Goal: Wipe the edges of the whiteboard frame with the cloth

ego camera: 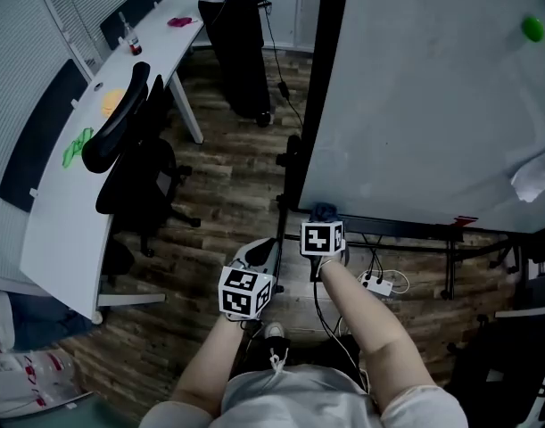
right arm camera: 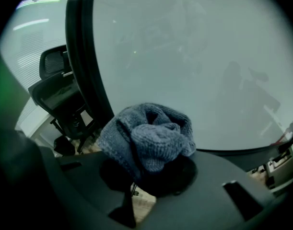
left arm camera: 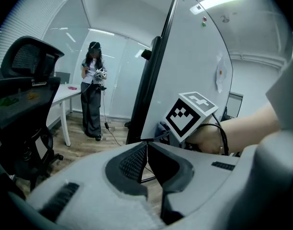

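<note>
A large whiteboard (ego camera: pixel 433 105) stands upright on a stand, with a black frame (ego camera: pixel 315 105) down its left edge and along its bottom. My right gripper (ego camera: pixel 324 217) is shut on a bunched blue-grey knitted cloth (right arm camera: pixel 148 138), held just short of the board's lower left corner (right arm camera: pixel 100 114). In the head view the cloth (ego camera: pixel 324 210) peeks out above the marker cube. My left gripper (ego camera: pixel 261 255) hangs lower and to the left over the floor, its jaws closed together with nothing between them (left arm camera: pixel 146 162). The right gripper's cube (left arm camera: pixel 190 115) shows in the left gripper view.
A black office chair (ego camera: pixel 134 159) and a long white desk (ego camera: pixel 103 123) stand to the left. A person (ego camera: pixel 236 34) stands at the far end. A power strip and cables (ego camera: pixel 377 283) lie on the wood floor under the board. A green magnet (ego camera: pixel 532 28) and paper (ego camera: pixel 535 178) sit on the board's right side.
</note>
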{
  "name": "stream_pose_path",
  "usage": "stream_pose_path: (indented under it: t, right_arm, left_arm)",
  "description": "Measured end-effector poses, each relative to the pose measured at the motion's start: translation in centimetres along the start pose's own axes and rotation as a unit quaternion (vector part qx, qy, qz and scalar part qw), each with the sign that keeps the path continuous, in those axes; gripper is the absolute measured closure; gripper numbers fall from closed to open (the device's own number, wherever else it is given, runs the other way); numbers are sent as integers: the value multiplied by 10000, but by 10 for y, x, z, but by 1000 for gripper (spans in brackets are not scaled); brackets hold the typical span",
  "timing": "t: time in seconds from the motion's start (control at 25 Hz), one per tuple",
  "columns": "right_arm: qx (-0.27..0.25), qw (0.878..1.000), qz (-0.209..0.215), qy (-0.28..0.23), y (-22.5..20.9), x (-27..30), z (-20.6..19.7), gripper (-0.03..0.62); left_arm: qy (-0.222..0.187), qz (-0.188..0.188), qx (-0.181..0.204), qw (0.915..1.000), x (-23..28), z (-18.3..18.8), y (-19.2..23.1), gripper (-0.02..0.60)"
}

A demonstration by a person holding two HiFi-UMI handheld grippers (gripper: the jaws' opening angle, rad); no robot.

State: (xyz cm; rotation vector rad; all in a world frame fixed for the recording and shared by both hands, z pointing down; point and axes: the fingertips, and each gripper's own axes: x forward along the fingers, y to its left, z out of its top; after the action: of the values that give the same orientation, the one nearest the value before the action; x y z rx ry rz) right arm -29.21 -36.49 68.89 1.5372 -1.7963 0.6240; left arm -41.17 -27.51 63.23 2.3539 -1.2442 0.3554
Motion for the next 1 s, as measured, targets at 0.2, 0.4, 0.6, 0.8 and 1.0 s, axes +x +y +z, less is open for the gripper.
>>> stream_pose_path:
  t: [0.2,0.4,0.6,0.8,1.0]
  right_arm:
    - [-114,9997,205,-74,34,5,8,522]
    - [-106,9987,463,-199,64,5,19,522]
    - [63,9979,622,-168,81,2,16,522]
    - [85,9960,819,-346,80,-19,13,522]
    - [113,9942,910,-566,55,-57,5,522]
  left_arm:
    - [28,69,-44,10000,-10,-7,20,561]
    - [16,179,-126,9998,-23,-11,39,561]
    - [110,233,-196,9995,-35,-19,49,561]
    - [134,141,-134,9997,-37,-19,36,561]
    - [-2,42,12,10000,-32,-4,5,561]
